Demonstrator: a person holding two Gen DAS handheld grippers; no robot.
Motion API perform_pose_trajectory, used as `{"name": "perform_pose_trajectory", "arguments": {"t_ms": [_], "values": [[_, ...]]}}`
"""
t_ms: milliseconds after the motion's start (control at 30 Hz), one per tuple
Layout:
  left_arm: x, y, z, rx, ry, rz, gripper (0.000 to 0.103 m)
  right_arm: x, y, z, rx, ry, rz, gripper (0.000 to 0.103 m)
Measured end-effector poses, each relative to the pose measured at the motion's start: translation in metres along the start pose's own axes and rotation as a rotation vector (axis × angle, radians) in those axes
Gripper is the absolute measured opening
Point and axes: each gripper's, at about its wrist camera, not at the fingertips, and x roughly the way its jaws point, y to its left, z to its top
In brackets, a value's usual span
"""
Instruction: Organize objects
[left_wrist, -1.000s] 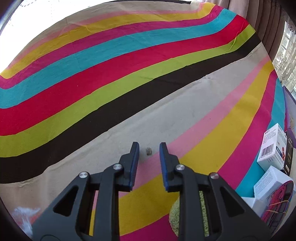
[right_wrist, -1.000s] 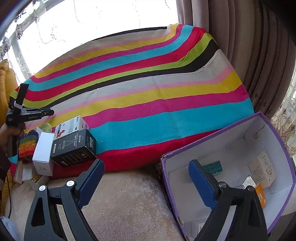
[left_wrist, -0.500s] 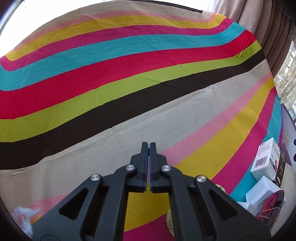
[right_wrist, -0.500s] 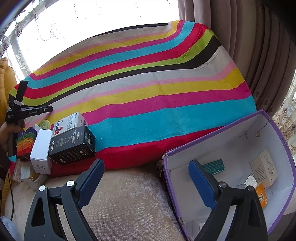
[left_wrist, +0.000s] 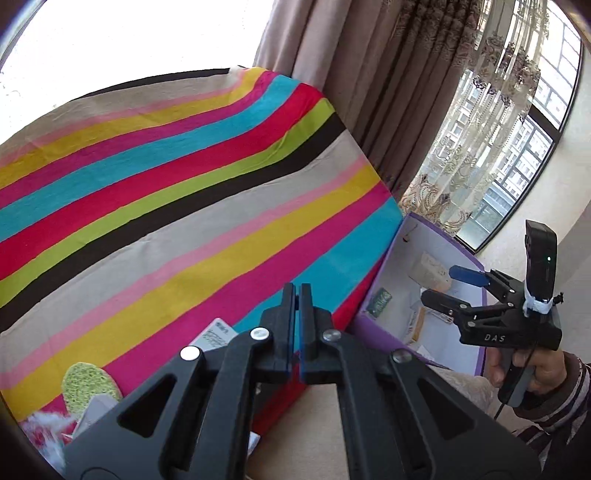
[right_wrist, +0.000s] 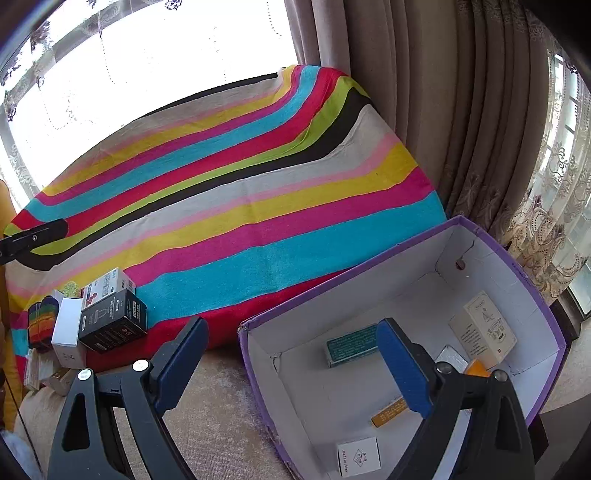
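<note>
Small boxes (left_wrist: 216, 338) behind black fingers (left_wrist: 286, 325)

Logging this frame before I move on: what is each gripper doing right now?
Left gripper: closed; nothing visible between its pads.
Right gripper: open wide, holding nothing, above the purple box.

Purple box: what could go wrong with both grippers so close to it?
1. The right gripper hangs open over the box, right where the shut left gripper seems headed; they might bump.
2. A knock on the box's thin wall could shove it along the cushion.
3. The black box sits crowded against a white box in the pile; a careless grab may topple them.
</note>
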Motion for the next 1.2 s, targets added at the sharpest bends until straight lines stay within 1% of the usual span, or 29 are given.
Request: {"name": "perform_pose_trajectory", "arguments": {"t_ms": [33, 67, 100, 133, 167, 200, 233, 300, 367, 400, 433, 467, 500, 533, 567, 600, 633, 667, 700, 733, 833, 900, 933, 967, 1033, 1067, 1133, 1200], "values": [[0.01, -0.014, -0.001, 0.004, 0.016, -0.007, 0.003, -0.003, -0.007, 0.001, 0.014, -0.006, -0.012, 0.093], [0.021, -0.025, -0.003, 0.014, 0.03, -0.024, 0.005, -0.005, -0.014, 0.002, 0.03, -0.009, -0.02, 0.093], [0.036, -0.036, -0.006, 0.034, 0.071, -0.035, 0.016, -0.007, -0.02, 0.002, 0.048, -0.013, -0.024, 0.093], [0.054, -0.044, -0.009, 0.041, 0.13, -0.042, 0.027, -0.007, -0.026, 0.003, 0.063, -0.015, -0.028, 0.093], [0.064, -0.048, -0.011, 0.029, 0.154, -0.069, 0.038, -0.008, -0.03, 0.003, 0.074, -0.015, -0.031, 0.093], [0.067, -0.051, -0.015, 0.008, 0.156, -0.109, 0.039, -0.009, -0.032, 0.003, 0.08, -0.013, -0.03, 0.093], [0.068, -0.051, -0.016, -0.019, 0.16, -0.126, 0.041, -0.011, -0.033, 0.003, 0.081, -0.013, -0.025, 0.093], [0.061, -0.045, -0.013, -0.058, 0.137, -0.099, 0.057, -0.015, -0.032, 0.001, 0.068, -0.019, -0.019, 0.093], [0.047, -0.039, -0.014, -0.103, 0.101, -0.123, 0.064, -0.015, -0.031, 0.0, 0.055, -0.019, -0.022, 0.093], [0.045, -0.035, -0.015, -0.128, 0.1, -0.136, 0.068, -0.014, -0.031, -0.001, 0.058, -0.015, -0.019, 0.093], [0.044, -0.03, -0.018, -0.155, 0.116, -0.154, 0.068, -0.013, -0.03, 0.0, 0.066, -0.009, -0.013, 0.093], [0.038, -0.028, -0.02, -0.181, 0.114, -0.145, 0.068, -0.011, -0.029, 0.0, 0.072, -0.001, -0.008, 0.093], [0.024, -0.028, -0.021, -0.187, 0.072, -0.136, 0.068, -0.011, -0.027, 0.0, 0.072, 0.004, -0.002, 0.093], [0.006, -0.03, -0.021, -0.173, 0.012, -0.14, 0.068, -0.012, -0.022, -0.001, 0.06, 0.003, 0.009, 0.093], [-0.009, -0.029, -0.024, -0.154, -0.051, -0.124, 0.069, -0.013, -0.017, -0.001, 0.036, 0.002, 0.021, 0.093], [-0.023, -0.025, -0.029, -0.153, -0.105, -0.063, 0.074, -0.013, -0.01, -0.002, 0.007, 0.005, 0.025, 0.093], [-0.036, -0.02, -0.037, -0.173, -0.135, 0.013, 0.076, -0.013, -0.004, -0.002, -0.016, 0.01, 0.033, 0.093], [-0.047, -0.012, -0.047, -0.204, -0.153, 0.054, 0.076, -0.012, 0.003, -0.002, -0.032, 0.014, 0.05, 0.093], [-0.06, -0.003, -0.059, -0.243, -0.17, 0.069, 0.076, -0.012, 0.01, -0.003, -0.048, 0.02, 0.07, 0.093], [-0.073, 0.006, -0.071, -0.278, -0.186, 0.103, 0.076, -0.01, 0.019, -0.003, -0.068, 0.031, 0.087, 0.093], [-0.107, 0.032, -0.107, -0.35, -0.231, 0.28, 0.076, -0.002, 0.057, -0.004, -0.157, 0.057, 0.14, 0.094], [-0.129, 0.05, -0.125, -0.41, -0.261, 0.367, 0.077, 0.002, 0.091, -0.006, -0.23, 0.068, 0.205, 0.095], [-0.138, 0.058, -0.132, -0.438, -0.274, 0.398, 0.078, 0.005, 0.108, -0.007, -0.262, 0.07, 0.231, 0.096], [-0.145, 0.067, -0.139, -0.46, -0.277, 0.425, 0.081, 0.006, 0.125, -0.009, -0.29, 0.074, 0.245, 0.096], [-0.153, 0.082, -0.15, -0.492, -0.262, 0.495, 0.082, 0.005, 0.159, -0.012, -0.338, 0.075, 0.306, 0.096], [-0.156, 0.089, -0.155, -0.51, -0.254, 0.517, 0.082, 0.003, 0.175, -0.014, -0.367, 0.067, 0.332, 0.096], [-0.156, 0.104, -0.167, -0.55, -0.21, 0.518, 0.083, 0.002, 0.206, -0.019, -0.45, 0.042, 0.34, 0.098], [-0.153, 0.114, -0.178, -0.59, -0.17, 0.554, 0.083, 0.004, 0.229, -0.023, -0.505, 0.039, 0.331, 0.098]]}}
